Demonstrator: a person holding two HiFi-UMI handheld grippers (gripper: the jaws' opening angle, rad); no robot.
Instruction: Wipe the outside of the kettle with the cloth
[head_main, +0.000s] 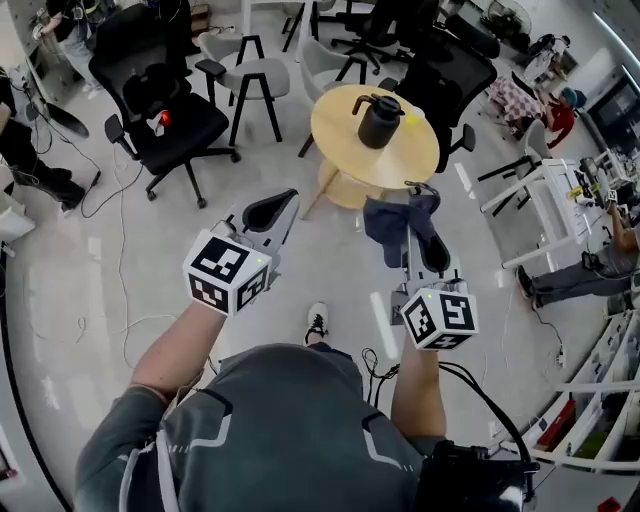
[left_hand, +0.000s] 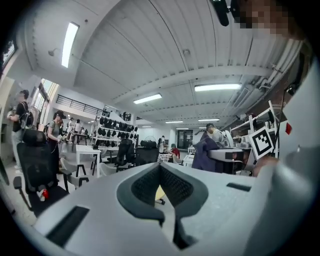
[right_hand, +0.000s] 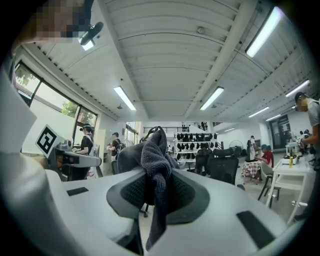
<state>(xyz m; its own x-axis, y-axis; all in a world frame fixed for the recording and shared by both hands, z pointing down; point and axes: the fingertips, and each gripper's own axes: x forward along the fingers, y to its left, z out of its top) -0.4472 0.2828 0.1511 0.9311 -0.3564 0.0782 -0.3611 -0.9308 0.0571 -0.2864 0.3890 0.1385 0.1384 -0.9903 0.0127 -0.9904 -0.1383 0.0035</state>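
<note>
The right gripper (right_hand: 159, 146) is pinching the dark grey cloth (right_hand: 156, 162) between its closed jaws, the fabric bunching above them and hanging below; the left gripper (left_hand: 161, 169) is pressing its jaws together on nothing; both are hovering over the floor (head_main: 150, 270), short of the round wooden table (head_main: 335, 150); the black kettle (head_main: 380, 120) is standing upright on that table, well apart from the cloth.

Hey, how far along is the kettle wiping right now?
Done: the cloth is picked up, clamped in the right gripper. In hand: both grippers hover short of the round table, the cloth apart from the kettle. Left: all the wiping; the left gripper is shut and empty.
</note>
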